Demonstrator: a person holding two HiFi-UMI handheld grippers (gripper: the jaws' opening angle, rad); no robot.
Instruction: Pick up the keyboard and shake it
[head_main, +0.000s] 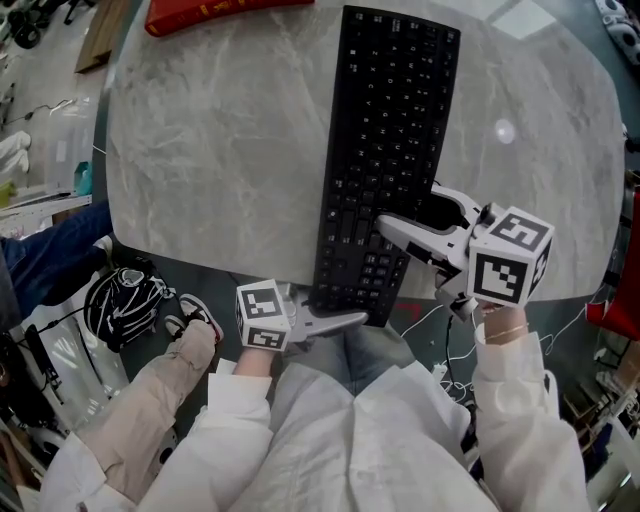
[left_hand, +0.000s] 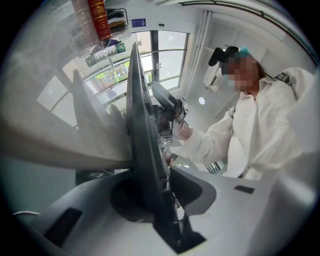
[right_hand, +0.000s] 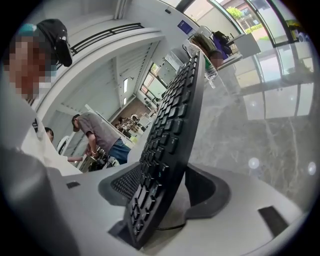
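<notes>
Head view, 5 to 7 o'clock: white coat, left sleeve (head_main: 240, 395) and right sleeve (head_main: 520, 410) loose and creased. Grey trousers (head_main: 372, 352) at 6 o'clock. Thin band (head_main: 508, 330) at the right cuff.

Left gripper (head_main: 350, 320) and right gripper (head_main: 410, 215): pale grey moulded shells. Left cube (head_main: 262, 315) and right cube (head_main: 510, 257) are white with black square markers.

Left gripper view, 2 o'clock: black head-mounted camera (left_hand: 222, 54).
</notes>
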